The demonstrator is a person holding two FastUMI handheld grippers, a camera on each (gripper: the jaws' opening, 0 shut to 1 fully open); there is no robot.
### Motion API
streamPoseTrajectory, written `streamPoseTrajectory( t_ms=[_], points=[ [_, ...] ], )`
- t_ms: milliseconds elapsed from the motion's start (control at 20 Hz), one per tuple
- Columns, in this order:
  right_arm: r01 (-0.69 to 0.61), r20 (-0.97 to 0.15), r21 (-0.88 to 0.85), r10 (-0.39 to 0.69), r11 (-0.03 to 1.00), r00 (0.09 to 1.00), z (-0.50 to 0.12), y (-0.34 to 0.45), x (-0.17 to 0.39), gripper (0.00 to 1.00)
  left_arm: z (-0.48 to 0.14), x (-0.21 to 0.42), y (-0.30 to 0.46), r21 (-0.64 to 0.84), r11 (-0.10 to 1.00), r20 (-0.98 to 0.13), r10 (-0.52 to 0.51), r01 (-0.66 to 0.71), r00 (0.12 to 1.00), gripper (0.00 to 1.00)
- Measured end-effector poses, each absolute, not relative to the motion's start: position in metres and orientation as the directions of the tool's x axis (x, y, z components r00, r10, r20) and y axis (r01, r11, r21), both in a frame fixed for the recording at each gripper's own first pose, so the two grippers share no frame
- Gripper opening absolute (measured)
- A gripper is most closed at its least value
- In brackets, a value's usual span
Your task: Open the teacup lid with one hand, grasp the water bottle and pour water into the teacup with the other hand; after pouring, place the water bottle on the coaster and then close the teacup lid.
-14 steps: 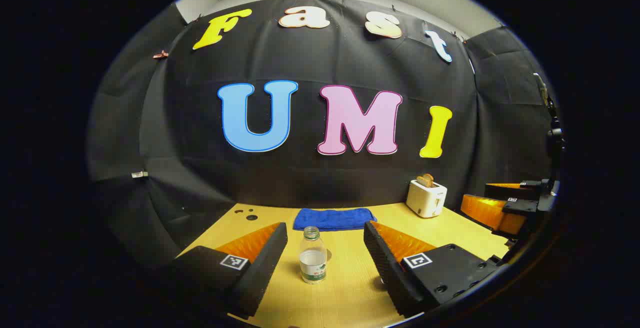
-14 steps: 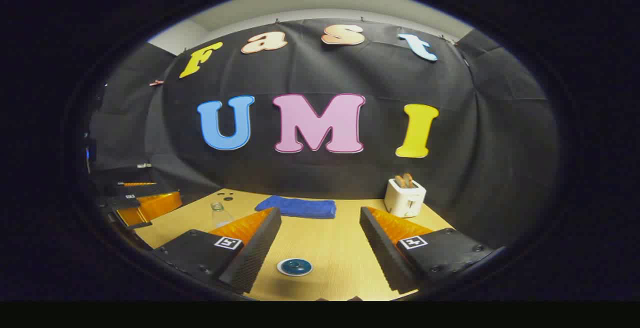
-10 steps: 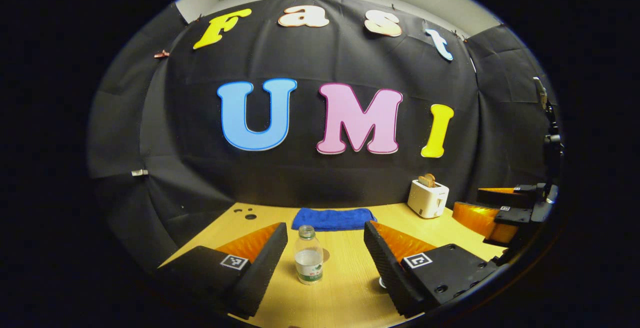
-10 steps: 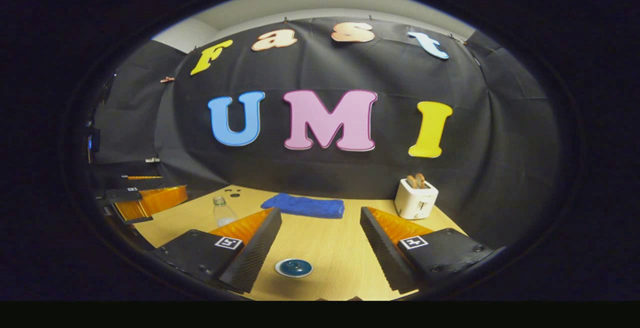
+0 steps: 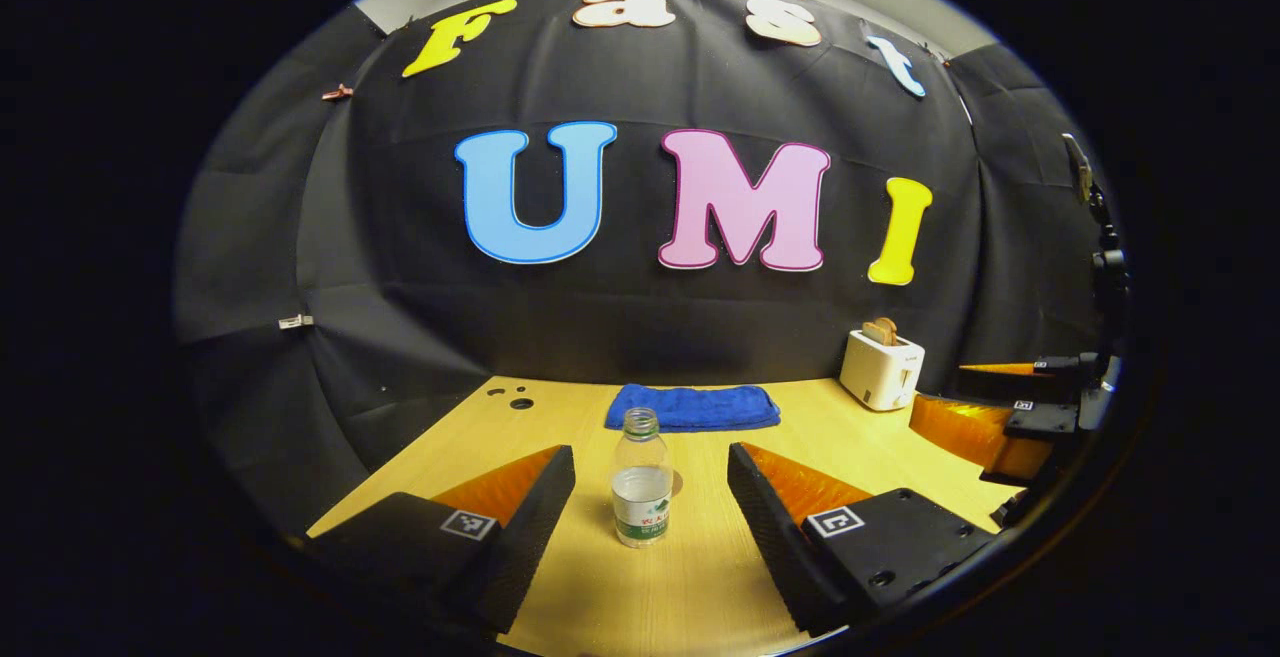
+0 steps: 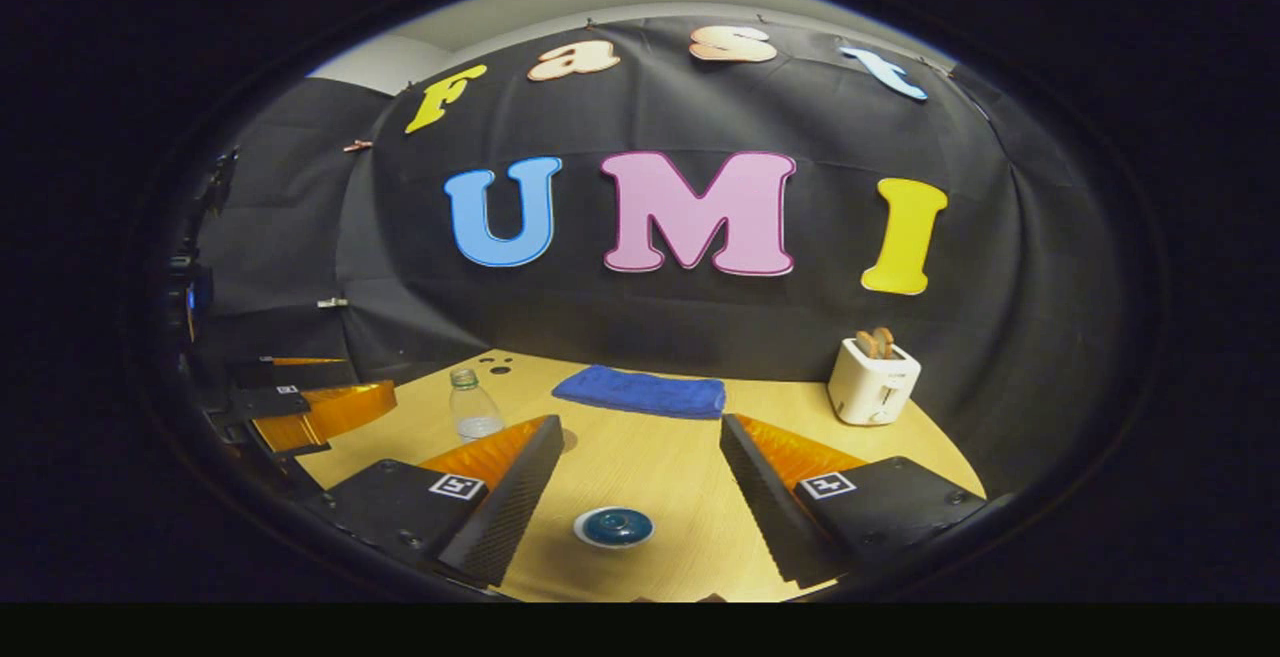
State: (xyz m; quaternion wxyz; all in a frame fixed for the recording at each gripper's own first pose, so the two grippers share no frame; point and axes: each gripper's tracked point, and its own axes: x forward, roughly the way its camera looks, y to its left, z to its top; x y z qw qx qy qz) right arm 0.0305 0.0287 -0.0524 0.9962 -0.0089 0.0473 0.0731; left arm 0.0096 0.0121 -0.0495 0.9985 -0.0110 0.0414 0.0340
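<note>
Stood upright on the wooden table [image 5: 690, 597]: water bottle [image 5: 641, 478], uncapped, centred between the wide-open fingers of the left gripper [image 5: 651, 477], touching neither. Lay right of the bottle, between the spread, empty fingers of the right gripper [image 6: 641, 449]: blue teacup lid [image 6: 613, 526]. Behind the bottle: folded blue towel [image 5: 693, 406].

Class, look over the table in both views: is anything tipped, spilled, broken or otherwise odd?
Nothing is tipped or spilled. The water bottle stands upright on the table with no cap on its neck, which suits pouring. The blue cloth lies folded, and the toaster holds toast. Both the left gripper and right gripper are open, holding nothing.
</note>
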Motion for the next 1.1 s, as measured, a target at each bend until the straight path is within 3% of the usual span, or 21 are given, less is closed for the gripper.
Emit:
streamPoseTrajectory(
  t_ms=[450,1100],
  points=[
    [-0.186,-0.194,-0.018,0.179,0.982,0.964,-0.117,0.042,0.058,0.98,-0.068,0.027,0.02,-0.034,0.994,-0.126,0.096,-0.101,0.987,0.97],
    [-0.223,-0.292,-0.093,0.188,0.97,0.938,-0.224,0.043,0.088,0.98,-0.161,0.039,0.025,-0.019,0.994,-0.278,0.101,-0.11,0.955,0.97]
  ],
)
